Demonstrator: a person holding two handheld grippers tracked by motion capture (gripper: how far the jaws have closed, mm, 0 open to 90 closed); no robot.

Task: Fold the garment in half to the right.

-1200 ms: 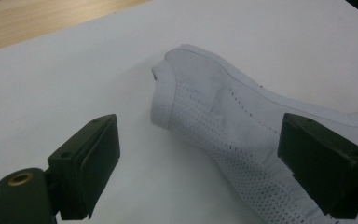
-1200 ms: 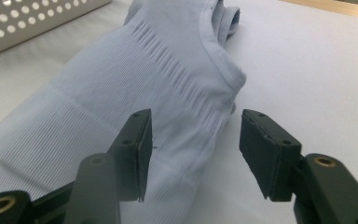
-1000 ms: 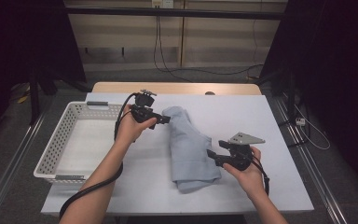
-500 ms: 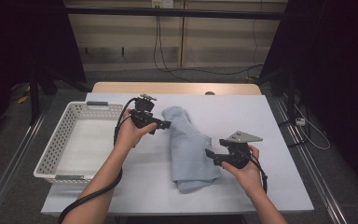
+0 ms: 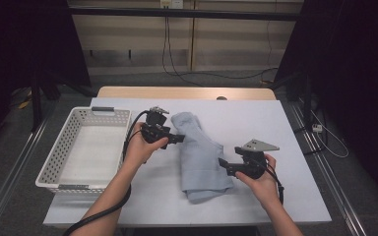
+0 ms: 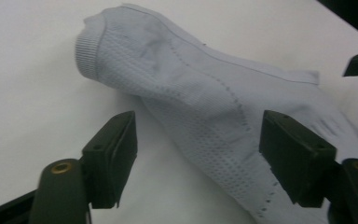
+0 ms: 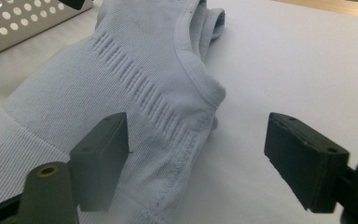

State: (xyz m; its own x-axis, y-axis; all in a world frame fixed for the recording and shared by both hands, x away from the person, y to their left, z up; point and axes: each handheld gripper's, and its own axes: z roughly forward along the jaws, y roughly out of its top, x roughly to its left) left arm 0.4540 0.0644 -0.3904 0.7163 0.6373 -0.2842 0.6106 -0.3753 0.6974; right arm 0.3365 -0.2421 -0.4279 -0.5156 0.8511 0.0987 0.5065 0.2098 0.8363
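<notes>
1. Lying near the middle of the bench point(image 5: 295, 147), the pale blue garment point(image 5: 202, 157) runs lengthwise from the far edge toward the near edge.
2. Left tongs point(image 5: 179, 139) sit at the garment's left edge; their jaws have just been closing, yet stand apart with cloth between them, unpinched.
3. Right tongs point(image 5: 224, 164) sit at its right edge, jaws just opening, gripping nothing.
4. A white basket point(image 5: 54, 162) stands by the left edge.

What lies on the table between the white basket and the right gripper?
In the high view, the left gripper and the folded light-blue garment lie between the white basket and the right gripper.
</notes>
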